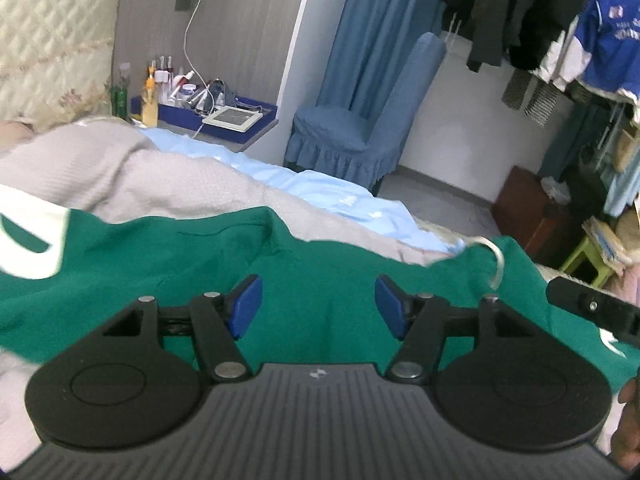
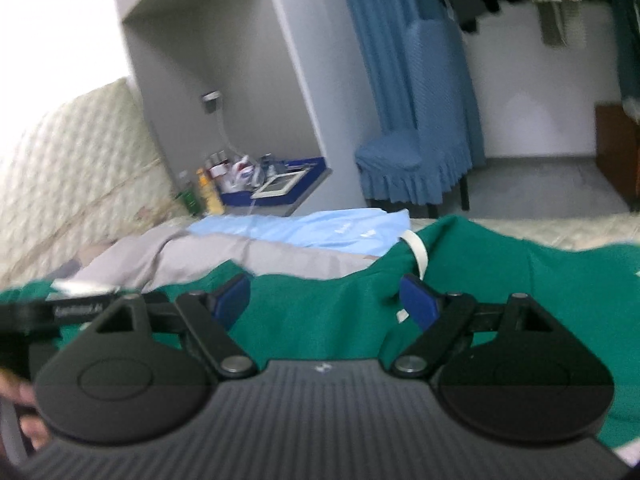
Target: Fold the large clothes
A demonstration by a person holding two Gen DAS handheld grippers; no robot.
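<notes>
A large green garment (image 1: 312,276) with white lettering and a white drawstring (image 1: 496,260) lies spread over the bed. My left gripper (image 1: 319,304) hovers over it, blue pads wide apart with only cloth far below them, nothing pinched. In the right wrist view the same green garment (image 2: 320,312) fills the foreground, its white drawstring (image 2: 418,254) looping near the right pad. My right gripper (image 2: 326,300) is open above the cloth with nothing gripped. The right gripper's edge (image 1: 592,304) shows at the right of the left wrist view.
A grey garment (image 1: 160,176) and a light blue one (image 1: 320,188) lie further back on the bed. A bedside shelf with a blue tray of bottles (image 1: 200,108), a blue-covered chair (image 1: 360,128) and hanging clothes (image 1: 540,20) stand beyond.
</notes>
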